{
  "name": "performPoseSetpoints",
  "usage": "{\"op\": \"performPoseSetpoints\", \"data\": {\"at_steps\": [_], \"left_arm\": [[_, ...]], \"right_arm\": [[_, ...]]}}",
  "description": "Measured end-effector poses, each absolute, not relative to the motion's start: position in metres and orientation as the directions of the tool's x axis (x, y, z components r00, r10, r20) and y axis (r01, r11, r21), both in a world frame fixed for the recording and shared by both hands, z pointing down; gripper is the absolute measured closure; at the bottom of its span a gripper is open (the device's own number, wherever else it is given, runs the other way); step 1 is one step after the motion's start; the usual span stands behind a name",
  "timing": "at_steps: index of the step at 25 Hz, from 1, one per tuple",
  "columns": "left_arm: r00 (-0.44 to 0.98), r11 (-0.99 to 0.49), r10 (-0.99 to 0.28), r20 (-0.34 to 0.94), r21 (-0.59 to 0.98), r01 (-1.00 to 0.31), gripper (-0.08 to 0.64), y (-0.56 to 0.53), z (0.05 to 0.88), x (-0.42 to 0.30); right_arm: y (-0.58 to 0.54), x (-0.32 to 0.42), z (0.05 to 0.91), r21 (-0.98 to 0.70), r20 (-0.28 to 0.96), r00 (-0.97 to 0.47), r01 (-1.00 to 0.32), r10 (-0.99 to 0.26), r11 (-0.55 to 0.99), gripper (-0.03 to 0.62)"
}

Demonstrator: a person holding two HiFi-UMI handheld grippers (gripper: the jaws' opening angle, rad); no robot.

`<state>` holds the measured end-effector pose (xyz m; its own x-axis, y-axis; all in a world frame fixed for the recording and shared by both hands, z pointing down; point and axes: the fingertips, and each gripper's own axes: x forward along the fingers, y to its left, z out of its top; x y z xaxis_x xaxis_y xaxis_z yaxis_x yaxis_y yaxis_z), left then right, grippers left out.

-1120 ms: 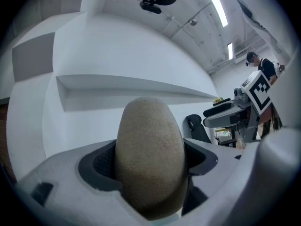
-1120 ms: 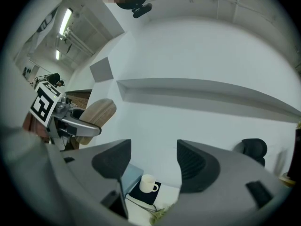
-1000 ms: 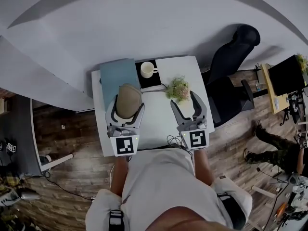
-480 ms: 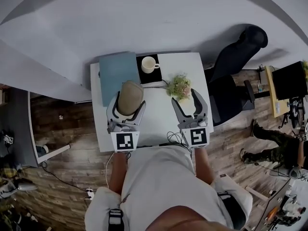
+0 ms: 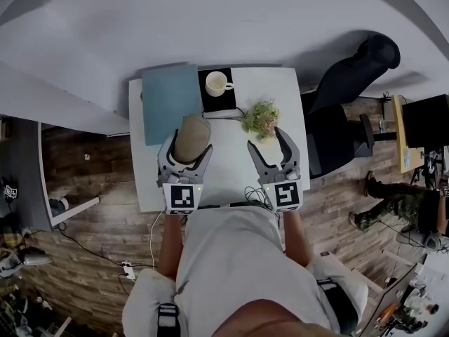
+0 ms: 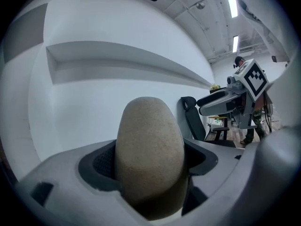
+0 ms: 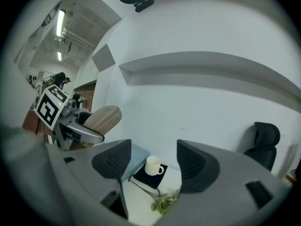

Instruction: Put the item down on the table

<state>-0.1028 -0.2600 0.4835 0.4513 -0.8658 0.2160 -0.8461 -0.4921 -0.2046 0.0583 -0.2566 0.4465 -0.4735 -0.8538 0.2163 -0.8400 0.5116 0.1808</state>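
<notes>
A tan, egg-shaped item (image 5: pixel 191 137) (image 6: pixel 149 159) is held upright, high above the white table (image 5: pixel 224 167), with my left gripper (image 5: pixel 186 142) (image 6: pixel 150 161) shut on it. The right gripper view also catches that item (image 7: pixel 102 117) off to the left. My right gripper (image 5: pixel 273 144) (image 7: pixel 155 166) stands open with nothing between its jaws, raised over the table's right half, beside a small green plant sprig (image 5: pixel 261 118) (image 7: pixel 162 202).
At the table's far side lie a blue-grey pad (image 5: pixel 171 100) (image 7: pixel 136 157) and a white mug (image 5: pixel 217 83) (image 7: pixel 153 165) on a black coaster. A cable (image 5: pixel 252 199) trails at the near edge. A black office chair (image 5: pixel 351 83) (image 7: pixel 263 145) stands to the right; a wall runs behind.
The head view has shifted a little, so the table sits higher and more centred. Both grippers keep their places over the table, the left one still holding the tan item.
</notes>
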Motion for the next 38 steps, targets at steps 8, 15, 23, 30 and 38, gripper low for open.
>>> {"op": "performPoseSetpoints", "data": {"at_steps": [8, 15, 23, 30, 38], "left_arm": [[0.456, -0.519, -0.832, 0.315, -0.155, -0.840, 0.160, -0.251, 0.534, -0.094], [0.469, -0.548, -0.802, 0.371, -0.142, -0.824, 0.160, -0.243, 0.560, -0.085], [0.493, -0.588, -0.758, 0.427, -0.119, -0.800, 0.160, -0.238, 0.586, -0.073], [0.507, -0.618, -0.718, 0.478, -0.100, -0.780, 0.160, -0.233, 0.612, -0.064], [0.519, -0.648, -0.652, 0.553, -0.051, -0.760, 0.160, -0.226, 0.653, -0.054]], "right_arm": [[-0.251, 0.055, 0.480, 0.147, 0.285, -0.507, -0.816, -0.814, 0.559, 0.291], [-0.247, 0.060, 0.510, 0.123, 0.320, -0.504, -0.817, -0.802, 0.563, 0.296], [-0.243, 0.064, 0.536, 0.102, 0.364, -0.500, -0.817, -0.785, 0.568, 0.301], [-0.239, 0.066, 0.560, 0.094, 0.413, -0.503, -0.806, -0.759, 0.585, 0.302], [-0.236, 0.062, 0.593, 0.077, 0.486, -0.515, -0.780, -0.706, 0.622, 0.302]]}}
